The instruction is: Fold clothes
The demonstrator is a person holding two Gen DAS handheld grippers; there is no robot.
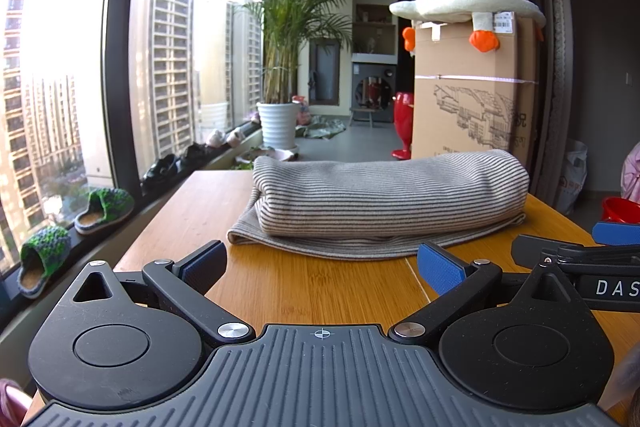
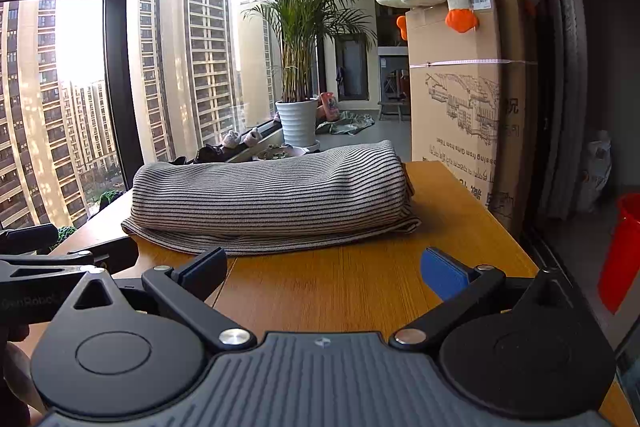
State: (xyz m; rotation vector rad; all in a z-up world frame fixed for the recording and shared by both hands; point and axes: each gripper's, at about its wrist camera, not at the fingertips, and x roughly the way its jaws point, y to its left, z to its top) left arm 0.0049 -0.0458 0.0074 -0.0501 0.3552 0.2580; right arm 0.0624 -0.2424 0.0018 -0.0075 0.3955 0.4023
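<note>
Table first: the broad honey-coloured bamboo-plank tabletop (image 1: pixel 288 283) fills the middle of both views, smooth, with fine straight grain and a seam running toward the lower centre. On it, at centre frame in the left wrist view and centre-left in the right wrist view, lies the grey-and-cream striped knit garment (image 1: pixel 384 199), already doubled into a plump oblong bundle with a thinner flat layer poking out beneath its near edge. The cloth looks soft and stretchy, its ribbed stripes bending over rounded folds, so it will likely slump if lifted by one corner.

Judging from this, the folding seems nearly done; what remains is probably tidying that protruding lower flap or making one last fold. To do it well, bring both tools in low along the wood, pinch the thin near hem at two well-spread points, and lift evenly so the stripes stay parallel and the upper roll does not unwind.

The black left gripper with blue pads (image 1: pixel 322 265), at the bottom of its view, stands spread wide and holds nothing, apart from the cloth. The matching black right gripper (image 2: pixel 324 267) is likewise wide apart and empty, near the hem but not touching.
</note>
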